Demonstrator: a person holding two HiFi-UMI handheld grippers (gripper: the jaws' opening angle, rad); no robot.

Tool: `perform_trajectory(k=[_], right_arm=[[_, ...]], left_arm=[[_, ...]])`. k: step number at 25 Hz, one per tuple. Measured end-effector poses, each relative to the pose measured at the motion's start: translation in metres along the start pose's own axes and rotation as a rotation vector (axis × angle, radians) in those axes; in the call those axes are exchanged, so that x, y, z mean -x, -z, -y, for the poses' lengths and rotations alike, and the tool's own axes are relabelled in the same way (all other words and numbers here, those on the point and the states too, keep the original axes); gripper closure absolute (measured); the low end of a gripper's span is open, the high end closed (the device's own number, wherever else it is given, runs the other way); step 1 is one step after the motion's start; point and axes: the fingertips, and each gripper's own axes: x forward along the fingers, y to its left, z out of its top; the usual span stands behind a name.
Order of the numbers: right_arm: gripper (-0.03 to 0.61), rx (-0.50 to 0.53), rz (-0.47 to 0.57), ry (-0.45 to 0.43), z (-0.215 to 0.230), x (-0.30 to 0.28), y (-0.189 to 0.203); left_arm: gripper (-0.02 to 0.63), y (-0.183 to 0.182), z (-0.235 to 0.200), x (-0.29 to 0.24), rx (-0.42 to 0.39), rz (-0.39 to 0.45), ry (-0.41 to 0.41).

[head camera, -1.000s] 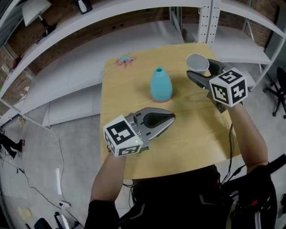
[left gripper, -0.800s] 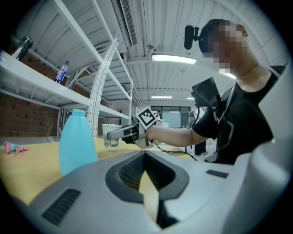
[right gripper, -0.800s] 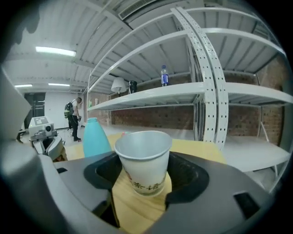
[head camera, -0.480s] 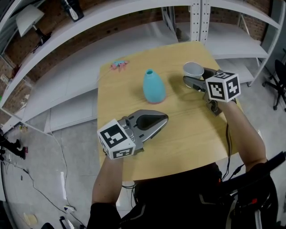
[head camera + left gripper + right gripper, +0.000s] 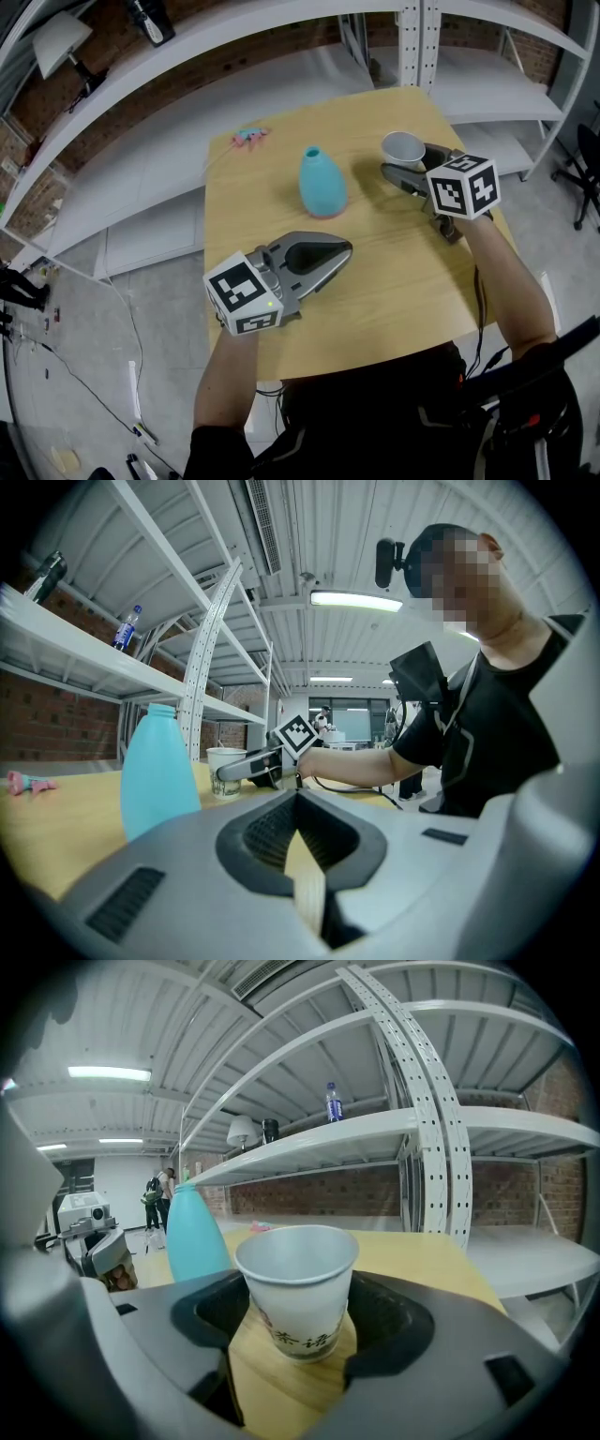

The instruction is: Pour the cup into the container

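A white paper cup (image 5: 403,146) stands upright at the far right of the wooden table (image 5: 375,281). My right gripper (image 5: 405,159) is shut on the cup (image 5: 298,1288), one jaw on each side, and the cup's base rests on the wood. Its inside looks empty in the right gripper view. The container is a teal bottle (image 5: 322,183) with a narrow open neck, upright at the table's middle and left of the cup. My left gripper (image 5: 345,249) hovers in front of the bottle (image 5: 159,771), shut, with nothing in it.
A small pink and blue object (image 5: 251,136) lies at the table's far left corner. White metal shelving (image 5: 422,37) runs behind and to the right of the table. The table's right edge is close to the cup.
My right gripper has come down with the cup and rolled it level, so the cup now stands on the table. The left gripper and the bottle have kept still.
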Motion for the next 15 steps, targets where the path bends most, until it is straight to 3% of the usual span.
perform_trajectory(k=[4, 15], right_arm=[[0.198, 0.023, -0.008, 0.011, -0.001, 0.002, 0.002], [0.195, 0.019, 0.027, 0.052, -0.005, 0.062, -0.001]], left_arm=[[0.618, 0.001, 0.000, 0.000, 0.001, 0.002, -0.003], [0.620, 0.000, -0.003, 0.002, 0.009, 0.002, -0.031]])
